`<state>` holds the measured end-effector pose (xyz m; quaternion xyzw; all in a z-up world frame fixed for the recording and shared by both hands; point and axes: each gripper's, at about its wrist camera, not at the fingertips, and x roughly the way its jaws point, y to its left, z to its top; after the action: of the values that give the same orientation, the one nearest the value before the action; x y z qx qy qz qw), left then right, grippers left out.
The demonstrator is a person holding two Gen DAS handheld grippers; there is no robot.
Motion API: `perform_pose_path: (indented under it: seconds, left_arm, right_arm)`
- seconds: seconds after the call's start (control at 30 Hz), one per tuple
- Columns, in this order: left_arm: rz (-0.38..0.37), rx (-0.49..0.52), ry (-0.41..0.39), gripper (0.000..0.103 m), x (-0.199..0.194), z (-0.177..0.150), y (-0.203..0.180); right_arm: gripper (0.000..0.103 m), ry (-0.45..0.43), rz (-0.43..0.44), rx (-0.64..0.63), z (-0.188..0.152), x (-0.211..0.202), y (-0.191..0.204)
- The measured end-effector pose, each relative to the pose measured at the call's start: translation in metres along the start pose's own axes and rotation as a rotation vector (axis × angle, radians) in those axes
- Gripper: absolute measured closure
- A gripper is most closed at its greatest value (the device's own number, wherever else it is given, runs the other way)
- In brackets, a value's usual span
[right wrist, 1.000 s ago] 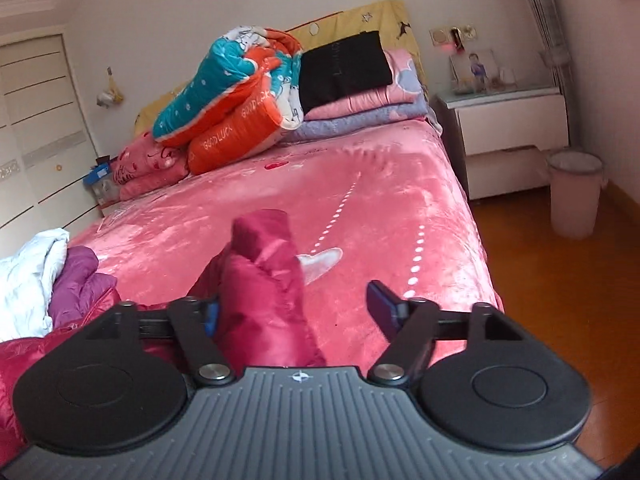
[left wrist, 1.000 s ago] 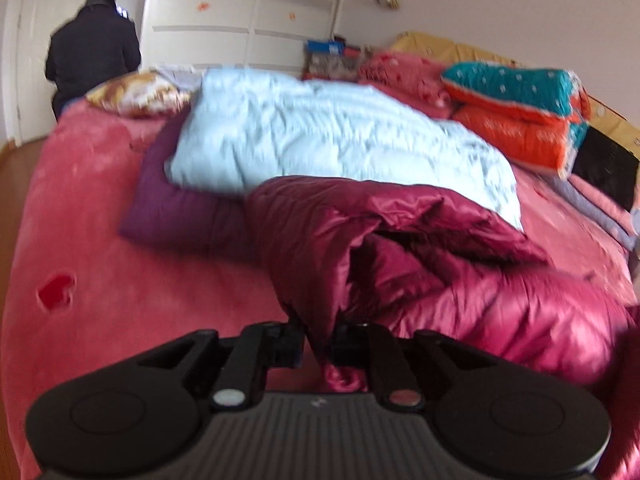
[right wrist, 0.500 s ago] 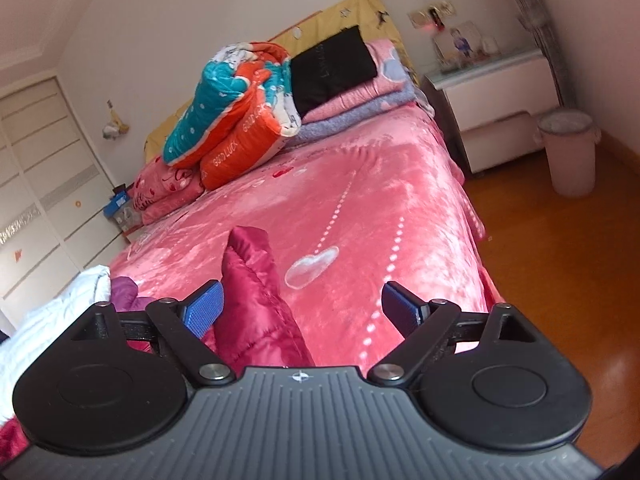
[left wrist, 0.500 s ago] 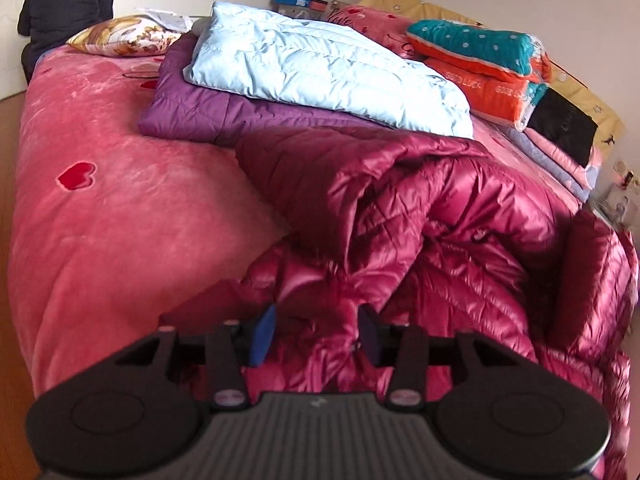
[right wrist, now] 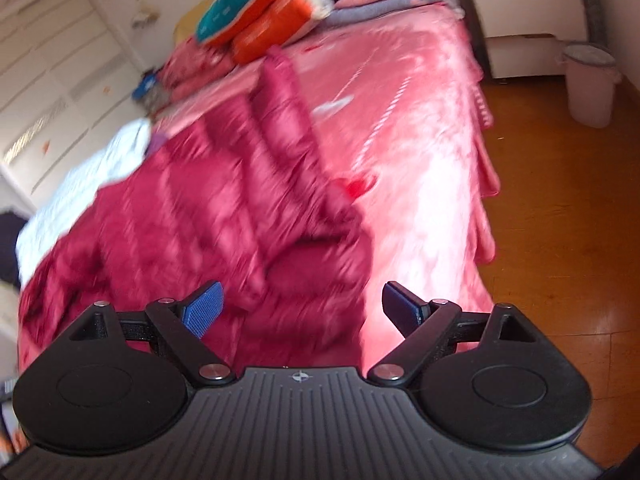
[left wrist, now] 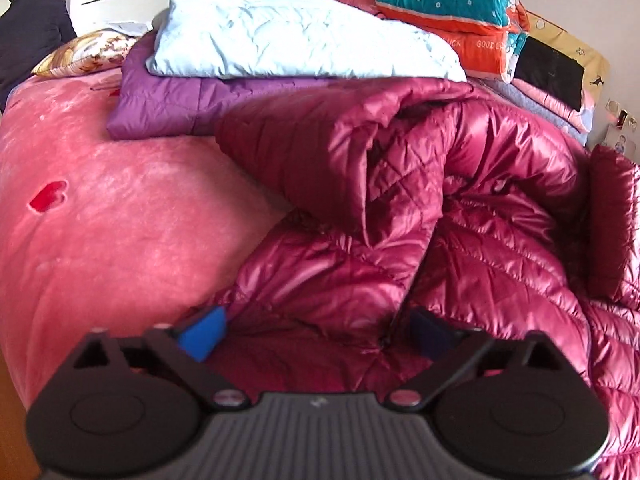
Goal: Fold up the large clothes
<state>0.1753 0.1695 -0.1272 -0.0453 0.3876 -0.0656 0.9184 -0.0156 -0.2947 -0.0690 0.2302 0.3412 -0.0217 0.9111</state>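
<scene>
The left gripper (left wrist: 316,330) hangs with jaws spread, empty, over the crumpled maroon down coat (left wrist: 440,220) on the pink bed (left wrist: 100,240). The right gripper (right wrist: 302,308), likewise wide and empty, hovers above the coat's near edge. It looks like a pause between folds; next, each must pinch a hem or sleeve.
</scene>
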Motion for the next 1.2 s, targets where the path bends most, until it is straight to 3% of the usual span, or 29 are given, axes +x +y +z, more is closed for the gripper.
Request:
perform_pose_path:
  seconds: [0.17,0.3,0.47,0.6,0.77,0.9,0.97,1.13,1.2]
  left_arm:
    - [0.051,0.078,0.015,0.004,0.004,-0.011,-0.019]
    - [0.079,0.070,0.022,0.025,-0.004,-0.017,-0.027]
    - [0.099,0.064,0.057,0.062,-0.019,-0.021,-0.038]
    - [0.109,0.081,0.073,0.073,-0.030,-0.030,-0.047]
    - [0.112,0.107,0.093,0.078,-0.042,-0.043,-0.056]
    - [0.101,0.116,0.107,0.080,-0.053,-0.052,-0.061]
    - [0.094,0.125,0.112,0.080,-0.059,-0.058,-0.064]
    - [0.068,0.137,0.124,0.081,-0.072,-0.070,-0.067]
    - [0.060,0.147,0.129,0.081,-0.078,-0.076,-0.069]
  right_arm:
    - [0.000,0.099,0.112,-0.159,-0.030,-0.007,0.040]
    - [0.000,0.156,0.210,-0.305,-0.052,-0.008,0.075]
    - [0.000,0.227,0.326,-0.453,-0.079,-0.008,0.114]
    - [0.000,0.280,0.403,-0.633,-0.108,-0.006,0.146]
    - [0.000,0.235,0.297,-0.916,-0.147,0.003,0.174]
    - [0.000,0.218,0.240,-1.004,-0.162,0.019,0.181]
    - [0.007,0.234,0.234,-0.973,-0.158,0.025,0.178]
    - [0.048,0.270,0.204,-0.879,-0.147,0.032,0.175]
    - [0.058,0.283,0.197,-0.842,-0.142,0.031,0.174]
